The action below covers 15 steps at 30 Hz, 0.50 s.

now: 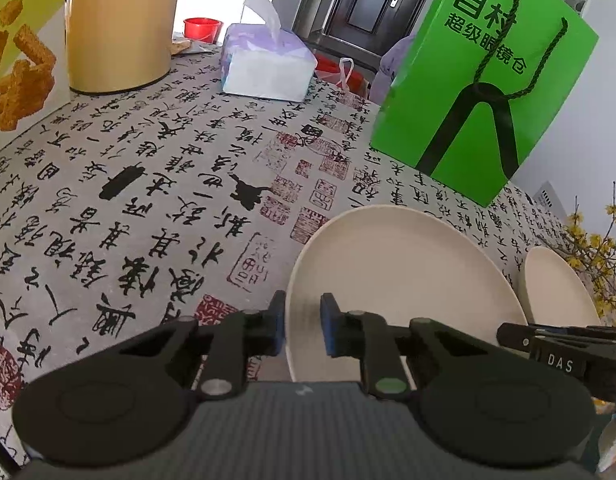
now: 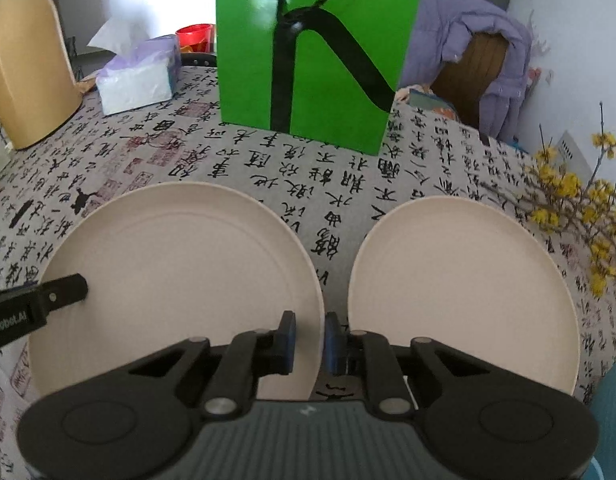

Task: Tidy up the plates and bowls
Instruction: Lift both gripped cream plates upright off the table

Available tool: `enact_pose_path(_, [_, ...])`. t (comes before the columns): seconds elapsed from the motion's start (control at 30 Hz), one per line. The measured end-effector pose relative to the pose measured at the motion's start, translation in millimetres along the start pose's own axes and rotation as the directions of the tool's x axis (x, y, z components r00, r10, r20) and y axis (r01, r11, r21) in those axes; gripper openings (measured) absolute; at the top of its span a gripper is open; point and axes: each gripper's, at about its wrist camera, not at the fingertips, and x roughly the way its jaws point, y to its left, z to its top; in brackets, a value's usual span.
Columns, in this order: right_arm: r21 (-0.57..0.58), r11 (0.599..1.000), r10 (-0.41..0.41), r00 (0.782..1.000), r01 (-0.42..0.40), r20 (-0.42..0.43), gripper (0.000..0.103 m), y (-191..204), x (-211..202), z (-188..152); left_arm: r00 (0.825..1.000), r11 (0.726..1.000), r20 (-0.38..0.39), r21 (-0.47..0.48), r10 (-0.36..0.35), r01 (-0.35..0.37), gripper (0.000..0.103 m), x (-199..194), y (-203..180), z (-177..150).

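Observation:
Two cream plates lie side by side on the calligraphy tablecloth (image 2: pixel 268 160). The left plate (image 1: pixel 396 272) (image 2: pixel 180 256) has a gripper at each side. My left gripper (image 1: pixel 304 322) straddles its left rim, with one blue pad outside the rim and one over the plate's inside, shut on it. My right gripper (image 2: pixel 310 336) is shut on the same plate's right rim, in the gap between the two plates. The right plate (image 1: pixel 556 292) (image 2: pixel 464 272) lies untouched close beside it. A finger (image 2: pixel 64 290) of the left gripper shows over the left plate's far side.
A green paper bag (image 1: pixel 480 92) (image 2: pixel 320 60) stands just behind the plates. A tissue pack (image 1: pixel 268 64) and a tan jug (image 1: pixel 116 24) are at the back left, and a snack box (image 1: pixel 20 72) at the far left. Yellow flower twigs (image 2: pixel 568 200) overhang the right edge.

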Motion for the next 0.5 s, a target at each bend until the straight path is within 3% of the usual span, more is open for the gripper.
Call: enact_pose_path(0.5, [-0.028, 1.0, 0.011, 1.0, -0.011, 0.022, 0.013, 0.4, -3.3, -2.5, 0.998, 0.997, 0.036, 0.052, 0.053, -0.055, 0.018, -0.2, -7.9, -3.0])
